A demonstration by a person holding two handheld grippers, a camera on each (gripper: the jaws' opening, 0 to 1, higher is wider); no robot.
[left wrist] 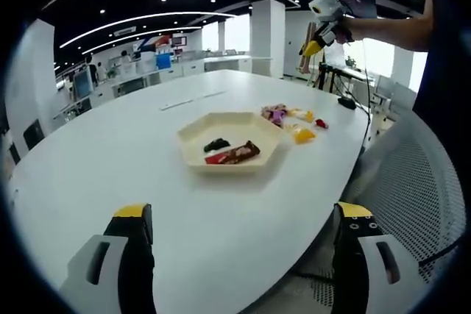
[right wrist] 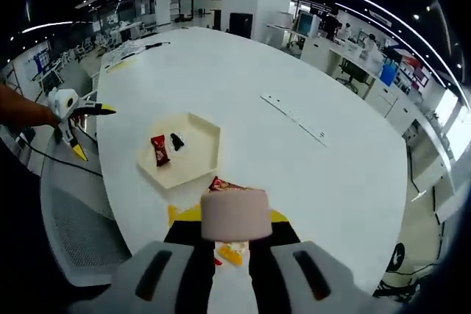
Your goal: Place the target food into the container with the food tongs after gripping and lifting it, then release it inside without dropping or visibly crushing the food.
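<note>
My right gripper [right wrist: 235, 232] is shut on a pale pink, cylinder-shaped soft sweet [right wrist: 235, 213], held high above the table. Beneath it lie loose wrapped snacks [right wrist: 223, 184]. A cream hexagonal tray [right wrist: 193, 154] lies to the left of them, holding a red-brown bar [right wrist: 159, 150] and a small black piece [right wrist: 176, 141]. My left gripper [left wrist: 244, 215] stands open over the near table edge, nothing between its fingers. Ahead of it is the tray [left wrist: 197, 136] with the bar [left wrist: 234, 154]. The right gripper [left wrist: 321, 33] hangs up high at the far right, on a person's arm.
The big white oval table [left wrist: 110, 152] has bare room all round the tray. The snack pile [left wrist: 294, 119] sits by the tray's far right side. A mesh chair [left wrist: 412, 182] stands at the table's right edge. Desks and pillars fill the office behind.
</note>
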